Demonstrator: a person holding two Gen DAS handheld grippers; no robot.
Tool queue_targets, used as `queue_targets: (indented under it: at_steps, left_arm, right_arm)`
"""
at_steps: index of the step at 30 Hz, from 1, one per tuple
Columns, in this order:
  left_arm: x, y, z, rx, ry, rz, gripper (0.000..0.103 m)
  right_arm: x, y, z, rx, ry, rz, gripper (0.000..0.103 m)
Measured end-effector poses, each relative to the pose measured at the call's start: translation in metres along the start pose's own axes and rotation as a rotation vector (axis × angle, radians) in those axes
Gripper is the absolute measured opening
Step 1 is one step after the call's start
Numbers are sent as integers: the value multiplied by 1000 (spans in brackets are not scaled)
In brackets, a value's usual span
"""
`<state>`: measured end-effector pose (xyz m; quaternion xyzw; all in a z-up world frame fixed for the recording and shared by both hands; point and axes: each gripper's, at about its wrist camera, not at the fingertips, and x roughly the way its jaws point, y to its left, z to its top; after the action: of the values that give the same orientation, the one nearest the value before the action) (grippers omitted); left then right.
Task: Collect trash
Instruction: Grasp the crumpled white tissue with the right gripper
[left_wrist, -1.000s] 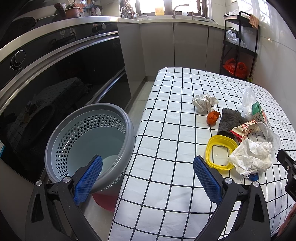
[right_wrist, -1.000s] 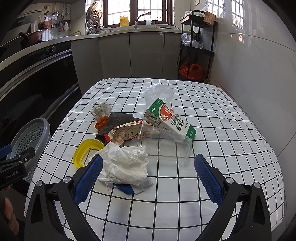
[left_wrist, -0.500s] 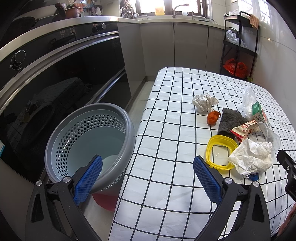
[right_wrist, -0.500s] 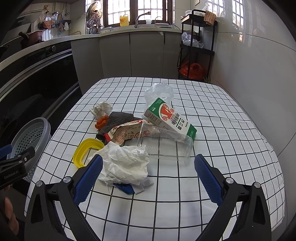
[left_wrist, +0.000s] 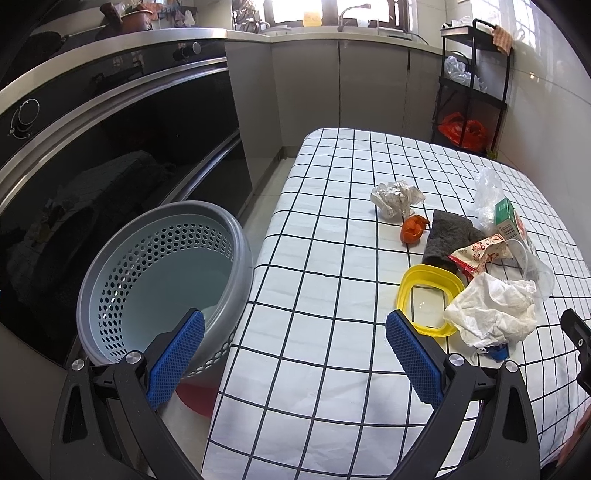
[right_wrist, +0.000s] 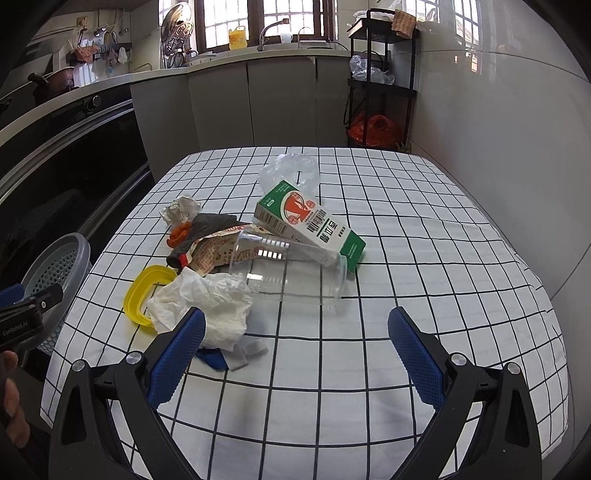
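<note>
Blue-padded right tongs (right_wrist: 295, 345) gape near crumpled tissue (right_wrist: 207, 306), perhaps touching.

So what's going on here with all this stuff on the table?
A person holds two grippers, and both the left gripper and the right gripper are open and empty. Trash sits piled on the checked table: a crumpled tissue, a clear plastic cup on its side, a milk carton and a yellow lid. The grey basket beside the table looks empty.

I hold my left gripper (left_wrist: 295, 350) wide open at nine o'clock of my right gripper (right_wrist: 295, 350), also spread wide, both empty.
</note>
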<state>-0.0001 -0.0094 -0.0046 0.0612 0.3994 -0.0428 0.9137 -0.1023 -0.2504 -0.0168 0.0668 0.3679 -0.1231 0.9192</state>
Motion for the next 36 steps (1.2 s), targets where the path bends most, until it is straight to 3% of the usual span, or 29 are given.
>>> queue_targets:
  at_steps: [8,21,34,36]
  left_arm:
    - [7,-21,-1,33,14,-22,96]
    - [25,-24,0,35,49,-6,96]
    - [30,-13,0,19,61,-9,96]
    - [29,-12,0,17,60,-10,96]
  right_arm:
    - [3,-9,-7,-23,21,23,95]
    - [23,18,-4,-23,54,95,95]
    - [53,59,3,-66,96,67,94]
    - [56,63,2,-74,106,61,86]
